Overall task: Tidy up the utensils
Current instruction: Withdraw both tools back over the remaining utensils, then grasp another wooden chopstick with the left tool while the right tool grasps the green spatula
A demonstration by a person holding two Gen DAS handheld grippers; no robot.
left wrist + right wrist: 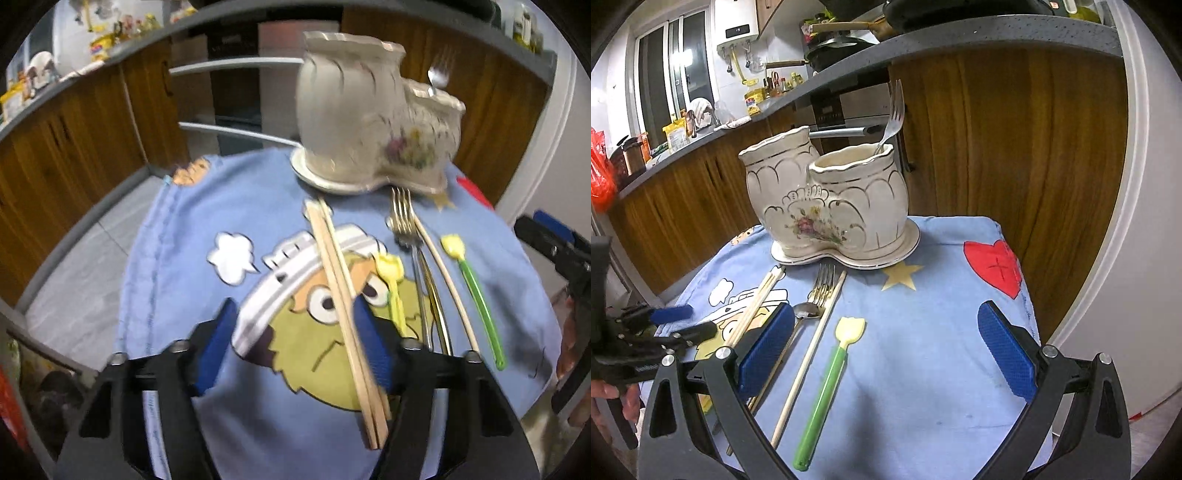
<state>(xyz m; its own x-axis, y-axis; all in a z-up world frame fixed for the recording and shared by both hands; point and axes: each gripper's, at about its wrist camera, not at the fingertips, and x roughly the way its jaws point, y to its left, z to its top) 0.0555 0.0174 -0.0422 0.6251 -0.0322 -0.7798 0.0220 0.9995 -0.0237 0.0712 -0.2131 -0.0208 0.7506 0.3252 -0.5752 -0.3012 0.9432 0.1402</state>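
Observation:
A pair of wooden chopsticks (340,295) lies on the blue cartoon cloth (184,258). It runs between the jaws of my left gripper (294,306), close along the right pad; the left pad stands well away, so the gripper is open. My right gripper (886,310) is open wide over the cloth (923,332), above a green-handled yellow utensil (827,384) and a single chopstick (812,362). The cream twin-jar ceramic holder (827,206) stands at the far edge with one fork (892,114) in its right jar. Metal forks (823,280) and a spoon (807,312) lie in front of it.
A second yellow utensil (391,280) lies beside the chopsticks. Wooden cabinets (997,147) under a grey countertop (923,37) stand close behind the small table. An oven with bar handles (236,66) is behind the holder. A white frame (1137,221) rises at the right.

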